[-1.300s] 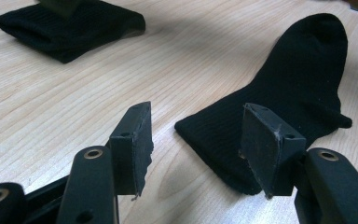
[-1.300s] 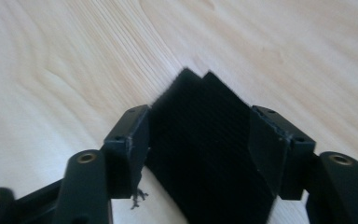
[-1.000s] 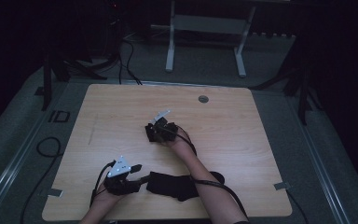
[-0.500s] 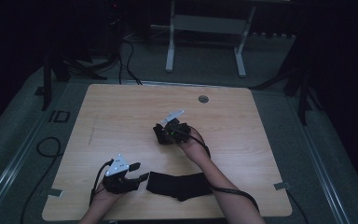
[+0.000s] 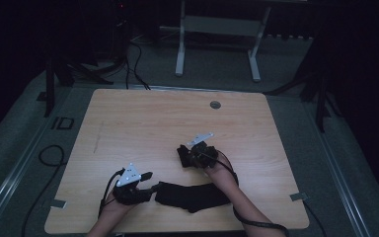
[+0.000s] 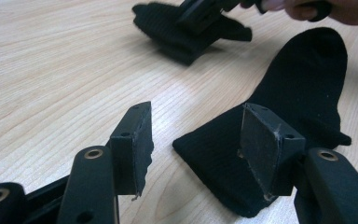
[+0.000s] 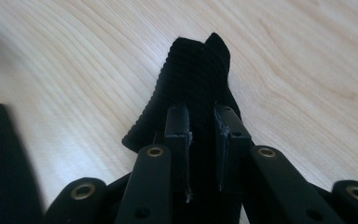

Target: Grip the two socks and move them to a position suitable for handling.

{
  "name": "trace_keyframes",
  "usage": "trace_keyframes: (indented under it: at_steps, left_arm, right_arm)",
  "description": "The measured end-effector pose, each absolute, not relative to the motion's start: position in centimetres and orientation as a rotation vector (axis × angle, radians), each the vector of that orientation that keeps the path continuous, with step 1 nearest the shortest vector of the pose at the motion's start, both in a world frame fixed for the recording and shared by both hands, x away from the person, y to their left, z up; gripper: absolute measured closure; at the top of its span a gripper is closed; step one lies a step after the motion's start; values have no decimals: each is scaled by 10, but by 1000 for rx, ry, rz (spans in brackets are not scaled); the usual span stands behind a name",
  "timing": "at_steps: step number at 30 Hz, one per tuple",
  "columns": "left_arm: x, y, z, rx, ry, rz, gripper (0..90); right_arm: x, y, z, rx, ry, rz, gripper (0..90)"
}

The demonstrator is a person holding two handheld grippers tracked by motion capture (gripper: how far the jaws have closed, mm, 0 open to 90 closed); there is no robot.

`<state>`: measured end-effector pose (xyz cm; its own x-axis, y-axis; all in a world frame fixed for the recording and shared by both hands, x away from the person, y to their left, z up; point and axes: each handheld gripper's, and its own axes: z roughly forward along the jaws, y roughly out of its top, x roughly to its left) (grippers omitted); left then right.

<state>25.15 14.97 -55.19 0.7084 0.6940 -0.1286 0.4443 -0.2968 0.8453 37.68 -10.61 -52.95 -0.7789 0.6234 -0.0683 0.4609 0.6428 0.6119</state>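
**Black socks: one flat beside the left gripper, one clamped in the right**

Black sock point(image 5: 192, 196) lying flat on the wooden table point(image 5: 143, 123), its cuff end just to the right of the left gripper point(image 5: 145, 183). That gripper's jaws stand apart. In the left gripper view one pad rests on the sock's near edge point(image 6: 242, 182) and the other sits over bare wood, so nothing is squeezed.

To the right and farther from the person, the right gripper point(image 5: 181, 154) is clamped on a second, folded sock point(image 5: 184, 157). Its jaws have just been opening slightly after closing, and the fabric is between them.

Compared with a second ago, the right gripper and its folded sock have shifted rightward and toward the person. The left gripper and the flat sock are unchanged.

The right gripper view shows the ribbed knit of the folded sock point(image 7: 196, 84) reaching out past the pads point(image 7: 177, 128). The high view shows it as a dark lump. The left gripper view shows the right gripper point(image 6: 200, 14) on the folded sock point(image 6: 177, 32) beyond the flat sock.
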Motion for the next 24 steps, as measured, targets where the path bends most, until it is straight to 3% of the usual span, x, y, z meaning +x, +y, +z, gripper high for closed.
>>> trace_keyframes:
  at_steps: [4,8,12,17,19,20,24]
  left_arm:
    - [251,149,-553,1951,875,326,444]
    - [252,151,-553,1949,883,323,444]
    - [255,152,-553,1949,892,323,444]
    - [261,149,-553,1952,901,312,444]
    - [264,148,-552,1952,903,304,444]
    - [266,147,-552,1957,905,296,443]
    - [273,141,-551,1975,912,299,444]
  right_arm:
    - [377,-102,-538,874,2589,824,754]
    - [378,-100,-542,883,2626,847,527]
    - [374,-107,-519,852,2586,904,431]
    - [369,-109,-513,822,2595,937,438]
    - [365,-105,-518,782,2617,929,471]
    - [362,-100,-525,739,2633,881,561]
    - [359,-94,-534,671,2653,866,616]
